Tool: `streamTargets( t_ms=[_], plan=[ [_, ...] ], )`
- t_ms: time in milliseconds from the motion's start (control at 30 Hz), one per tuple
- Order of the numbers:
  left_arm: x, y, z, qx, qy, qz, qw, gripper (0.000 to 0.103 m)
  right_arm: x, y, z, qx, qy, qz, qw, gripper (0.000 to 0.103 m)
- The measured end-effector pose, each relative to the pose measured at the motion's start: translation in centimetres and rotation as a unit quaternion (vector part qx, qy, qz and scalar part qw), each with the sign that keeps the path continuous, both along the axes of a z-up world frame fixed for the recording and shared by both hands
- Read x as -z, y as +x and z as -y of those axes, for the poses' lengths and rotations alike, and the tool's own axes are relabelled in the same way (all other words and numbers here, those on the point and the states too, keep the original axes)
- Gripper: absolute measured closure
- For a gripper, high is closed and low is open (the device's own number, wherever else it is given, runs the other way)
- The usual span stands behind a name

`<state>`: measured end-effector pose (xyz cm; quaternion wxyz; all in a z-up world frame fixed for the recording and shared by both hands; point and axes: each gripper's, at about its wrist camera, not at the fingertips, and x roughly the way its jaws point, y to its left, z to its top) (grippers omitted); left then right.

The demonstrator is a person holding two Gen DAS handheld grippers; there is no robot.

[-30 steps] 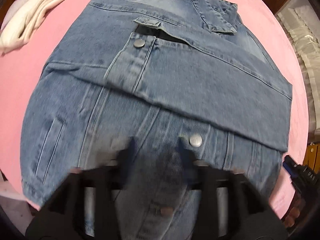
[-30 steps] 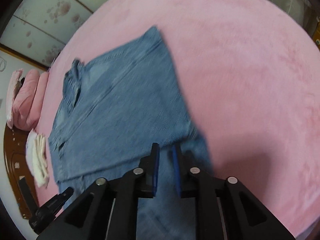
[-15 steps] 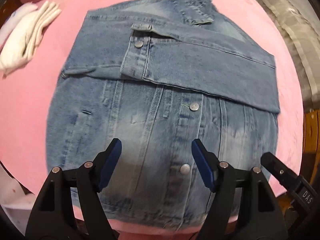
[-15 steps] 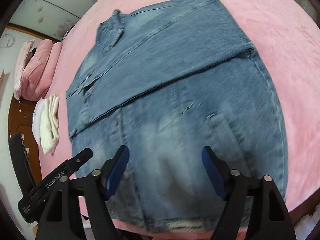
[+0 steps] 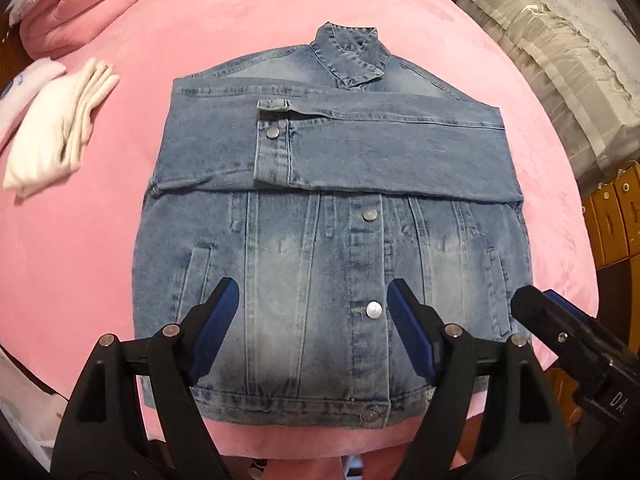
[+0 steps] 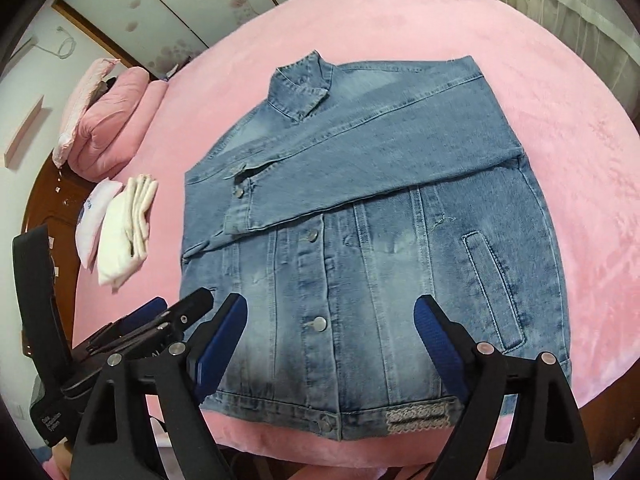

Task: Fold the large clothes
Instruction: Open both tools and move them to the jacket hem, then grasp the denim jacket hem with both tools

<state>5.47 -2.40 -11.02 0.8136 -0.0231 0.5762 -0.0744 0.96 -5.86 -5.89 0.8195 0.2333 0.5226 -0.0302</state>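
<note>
Jacket: your denim jacket (image 5: pixel 332 248) lies flat in the middle of the pink bed (image 5: pixel 248 20), both sleeves folded across its chest.
Left gripper (image 5: pixel 312 312): your jaws have just been opening — wide apart now, nothing between them.
Right gripper (image 6: pixel 330 330): same, jaws just opened wide, holding nothing.
Upper left: folded white clothes (image 5: pixel 60 128) beside the jacket.

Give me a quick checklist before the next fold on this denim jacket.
1. Left gripper free of cloth: ok, its jaws have just been opening, nothing between them.
2. Right gripper free: ok, just been opening, empty.
3. Sleeves folded across the chest: ok.
4. Denim jacket flat, buttoned: ok.
5. Bottom hem reachable at the pink bed's near edge: ok.
6. White folded clothes clear of the jacket: ok.
</note>
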Motion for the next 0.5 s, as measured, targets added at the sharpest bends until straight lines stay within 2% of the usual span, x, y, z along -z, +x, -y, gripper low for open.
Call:
streamTargets(
  t_ms=[167,233,333,500],
  plan=[
    [1.2,-2.7,-0.5,-0.016,-0.005,-0.008,0.9998,0.028,1.3,-1.2,-0.4,-0.018,-0.006,0.020,1.000,0.016],
    [1.6,-4.3,-0.8,-0.021,0.007,-0.008,0.9997,0.028,2.2,-2.2,-0.3,-0.021,-0.005,0.023,1.000,0.016],
    [1.6,-6.4,-1.0,-0.023,0.040,0.003,0.9989,0.028,3.0,-4.2,0.3,-0.008,0.016,0.018,1.000,0.016],
    [0.5,-10.1,-2.6,-0.032,0.044,0.010,0.9985,0.028,3.3,-7.6,2.8,0.021,0.061,0.021,0.998,0.016]
  ],
)
